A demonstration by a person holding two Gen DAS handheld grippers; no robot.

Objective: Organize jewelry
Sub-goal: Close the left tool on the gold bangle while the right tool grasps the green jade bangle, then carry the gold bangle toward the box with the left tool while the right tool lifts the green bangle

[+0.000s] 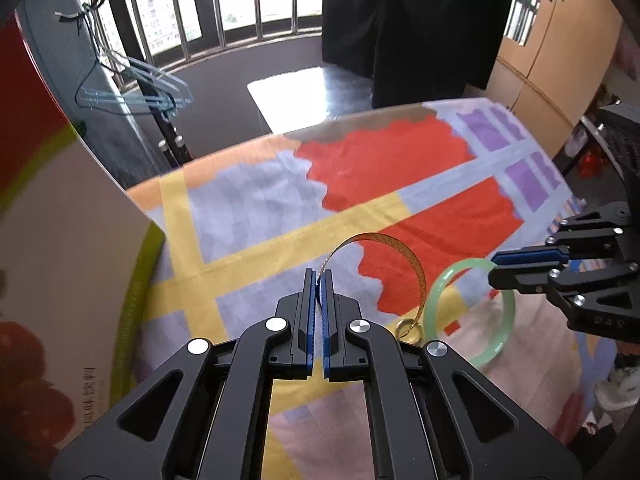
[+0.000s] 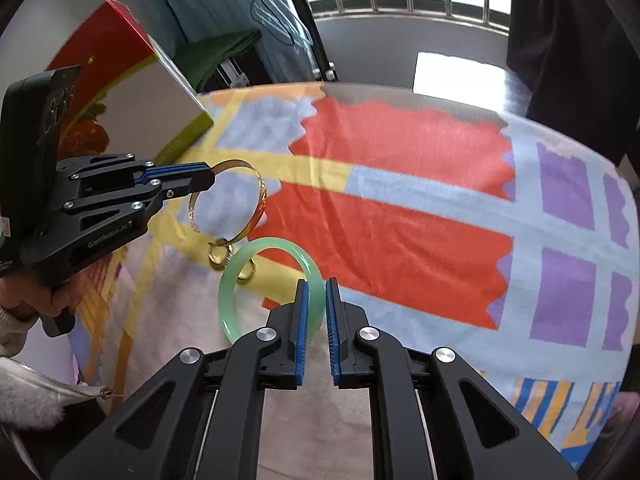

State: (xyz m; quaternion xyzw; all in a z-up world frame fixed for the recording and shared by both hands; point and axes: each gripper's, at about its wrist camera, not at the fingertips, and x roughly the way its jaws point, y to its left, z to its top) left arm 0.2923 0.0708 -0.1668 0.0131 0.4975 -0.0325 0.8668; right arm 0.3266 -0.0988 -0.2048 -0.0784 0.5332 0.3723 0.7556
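Pinching a gold bangle (image 1: 400, 252), left gripper (image 1: 319, 276); right gripper (image 2: 316, 286), jaws seemingly clasping the green bangle (image 2: 240, 280).

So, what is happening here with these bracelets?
A person holds a tool in each hand over a bright patterned cloth. The left tool is shut on an open gold bangle and holds it up. The right tool grips a green bangle by its rim. Two gold rings lie on the cloth between the two bangles. A red and white box stands at the left edge.
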